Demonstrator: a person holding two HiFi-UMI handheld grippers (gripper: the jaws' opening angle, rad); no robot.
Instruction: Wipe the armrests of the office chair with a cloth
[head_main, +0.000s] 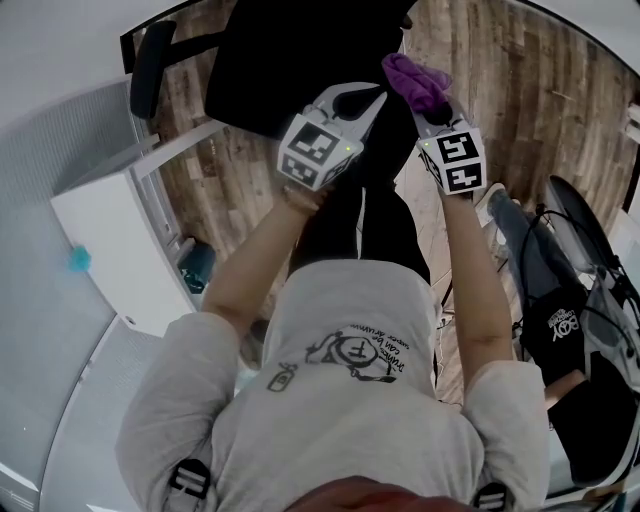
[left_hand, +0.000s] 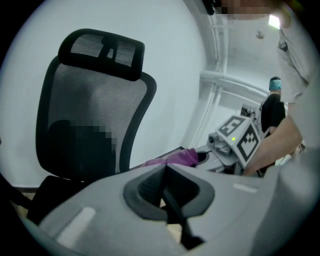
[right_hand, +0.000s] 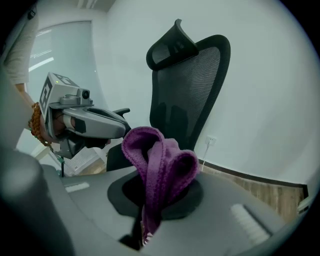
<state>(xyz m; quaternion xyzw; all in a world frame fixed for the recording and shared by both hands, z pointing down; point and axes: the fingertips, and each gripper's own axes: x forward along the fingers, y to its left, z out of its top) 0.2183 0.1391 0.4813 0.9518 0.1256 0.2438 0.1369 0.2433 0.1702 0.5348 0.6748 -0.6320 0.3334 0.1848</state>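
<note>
In front of the office chair (head_main: 290, 60), both forearms stretch forward side by side, each hand wrapped round the back of its gripper. The left gripper (head_main: 362, 100) has its jaws pressed together with nothing between them. The right gripper (head_main: 432, 108) pinches the purple cloth (head_main: 415, 78), which bunches out past its jaws, just beside the left gripper's tip and well apart from the armrest (head_main: 150, 65).

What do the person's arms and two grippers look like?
The left gripper and the right gripper have smooth light-grey shells with black jaw pads. Each carries a white cube with black square markers and a small green light. The arms are bare below short grey T-shirt sleeves; a brown bead bracelet circles the left wrist.
</note>
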